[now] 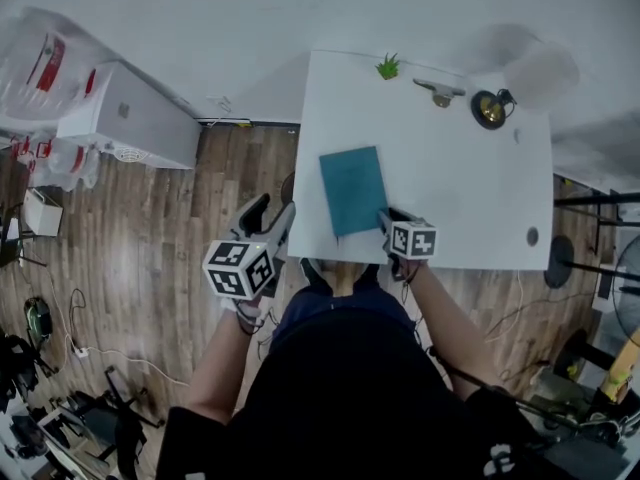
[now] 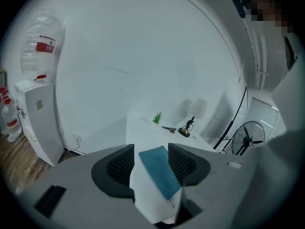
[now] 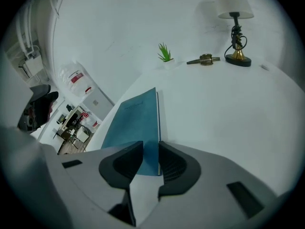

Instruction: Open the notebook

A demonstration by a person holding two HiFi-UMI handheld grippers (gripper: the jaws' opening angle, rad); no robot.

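Teal rectangular notebook (image 1: 353, 190), closed flat, white tabletop (image 1: 470, 188)

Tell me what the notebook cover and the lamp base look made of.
Notebook cover: teal, matte, likely card or faux leather; flat colour with no glare. Lamp base: probably brass-finished metal; golden with a bright shine.

Soft, even light fills the room, brightest on the white table (image 1: 470, 198) and the far wall (image 3: 119, 23). The lamp (image 3: 233, 27) throws only a faint grey shadow on that wall. Both gripper views are round fisheye pictures with black corners and lines that bend toward the edges. The left gripper (image 2: 150, 163) and right gripper (image 3: 150, 159) look soft so near their lenses.
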